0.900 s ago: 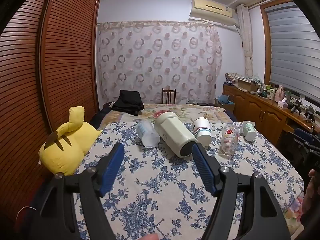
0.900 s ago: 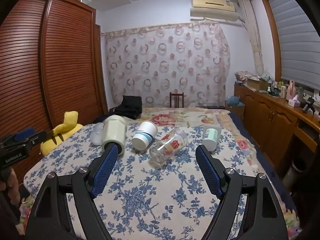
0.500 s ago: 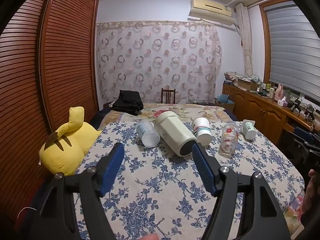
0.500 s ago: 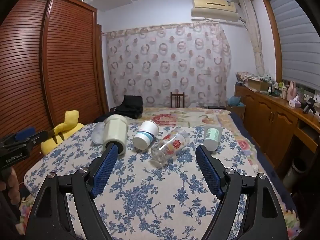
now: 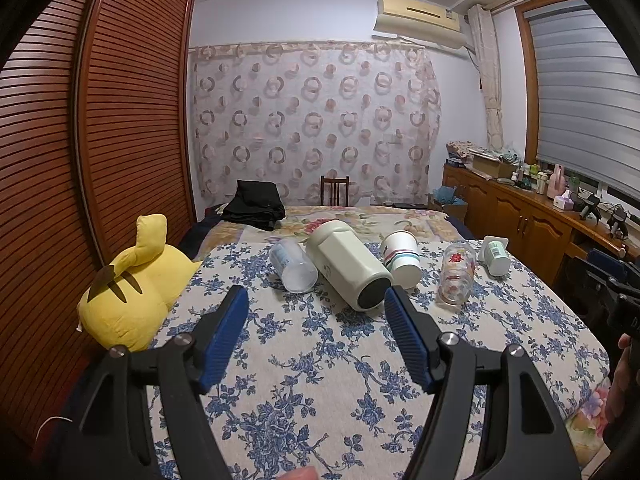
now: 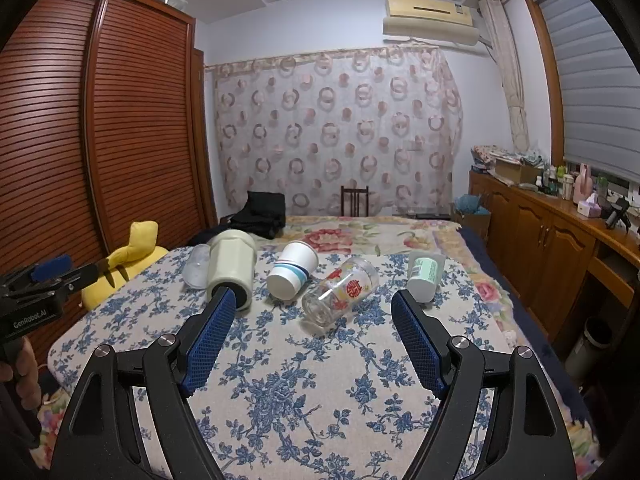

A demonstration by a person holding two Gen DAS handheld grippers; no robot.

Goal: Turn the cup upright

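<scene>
Several cups lie on their sides in a row on a blue-flowered bedspread (image 5: 328,360): a clear plastic cup (image 5: 292,266), a big cream flask (image 5: 348,266), a striped paper cup (image 5: 401,258), a glass with red print (image 5: 456,276) and a pale green cup (image 5: 496,256). In the right wrist view they show as the flask (image 6: 232,266), the paper cup (image 6: 292,274), the glass (image 6: 340,290) and the green cup (image 6: 424,274). My left gripper (image 5: 316,300) is open and empty, short of the flask. My right gripper (image 6: 314,304) is open and empty, short of the glass.
A yellow plush toy (image 5: 136,292) lies at the bed's left edge beside a slatted wardrobe (image 5: 120,120). Black clothes (image 5: 256,204) and a chair (image 5: 334,190) are at the far end. A wooden sideboard (image 5: 520,216) runs along the right.
Both grippers have drifted very slightly; the right view has crept a little closer to the cups. Nothing was taken hold of or moved.
</scene>
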